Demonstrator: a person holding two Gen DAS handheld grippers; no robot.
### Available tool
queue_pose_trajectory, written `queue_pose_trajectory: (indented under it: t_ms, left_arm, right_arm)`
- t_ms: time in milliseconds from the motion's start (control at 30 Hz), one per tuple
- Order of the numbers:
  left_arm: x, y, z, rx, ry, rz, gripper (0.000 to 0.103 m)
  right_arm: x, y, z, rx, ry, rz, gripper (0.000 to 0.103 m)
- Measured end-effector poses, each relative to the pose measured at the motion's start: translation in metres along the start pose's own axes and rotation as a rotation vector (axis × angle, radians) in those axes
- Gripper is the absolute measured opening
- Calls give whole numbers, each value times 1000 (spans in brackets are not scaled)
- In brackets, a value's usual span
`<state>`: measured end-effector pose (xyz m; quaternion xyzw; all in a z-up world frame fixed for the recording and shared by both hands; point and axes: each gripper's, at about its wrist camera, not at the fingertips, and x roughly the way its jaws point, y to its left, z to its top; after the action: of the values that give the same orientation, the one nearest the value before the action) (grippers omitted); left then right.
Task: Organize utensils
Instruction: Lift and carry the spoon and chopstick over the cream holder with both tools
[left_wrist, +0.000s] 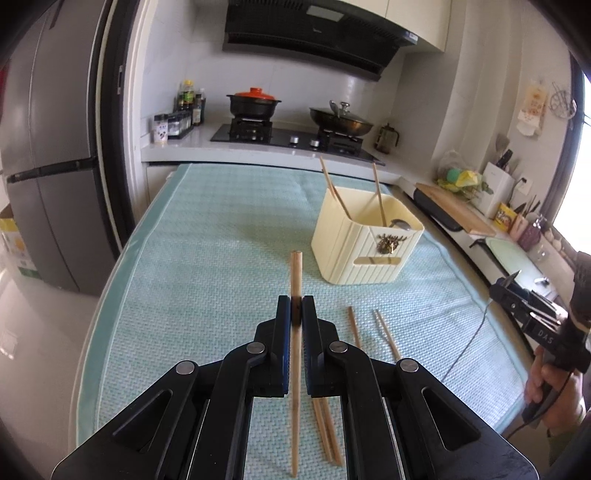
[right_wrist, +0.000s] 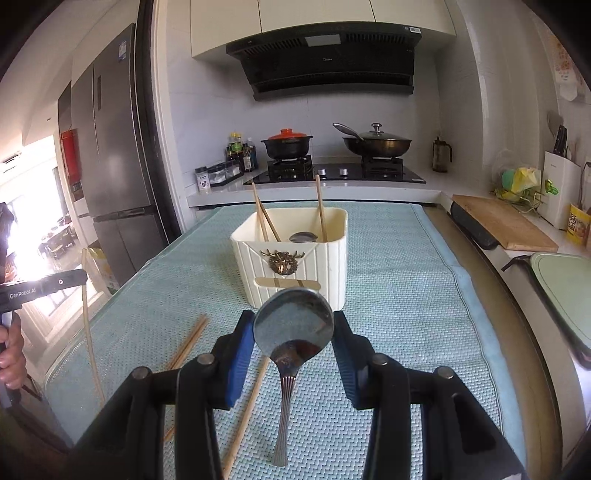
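A: Left tool (left_wrist: 296, 310) pinches one chopstick (left_wrist: 295, 280); right tool (right_wrist: 293, 332) grips spoon (right_wrist: 293, 325) by its bowl.

B: Both lifted, presumably for the cream holder (right_wrist: 291, 266) ahead; loose chopsticks (left_wrist: 386, 334) lie below.

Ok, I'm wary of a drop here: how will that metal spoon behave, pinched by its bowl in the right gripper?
The spoon looks polished, so probably slippery against the pads. The right gripper holds only its rounded bowl edges, and the long handle hangs below, so it may swing or pivot. It seems stiff, unlikely to bend.
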<state>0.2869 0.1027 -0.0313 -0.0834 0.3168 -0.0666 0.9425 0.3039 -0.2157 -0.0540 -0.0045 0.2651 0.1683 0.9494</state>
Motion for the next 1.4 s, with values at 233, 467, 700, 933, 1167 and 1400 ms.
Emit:
queue_pose_trajectory:
  t_ms: [233, 467, 700, 933, 1167, 1400]
  left_arm:
    - [-16, -1, 3, 0, -32, -16, 4]
    - [-21, -1, 9, -1, -50, -27, 4]
    - [-27, -1, 11, 1, -64, -31, 4]
    - [-34, -5, 14, 2, -84, -36, 4]
    - [-43, -10, 30, 4, -117, -65, 4]
    - [-40, -18, 64, 16, -152, -96, 4]
  right_arm:
    - [-15, 5, 3, -21, -25, -2, 42]
    - [-26, 7, 8, -32, -50, -2, 42]
    - [-35, 7, 10, -42, -63, -8, 42]
    - [-43, 6, 10, -47, -74, -11, 42]
    - [-49, 5, 21, -51, -95, -2, 42]
    - [-49, 3, 51, -66, -116, 18, 42]
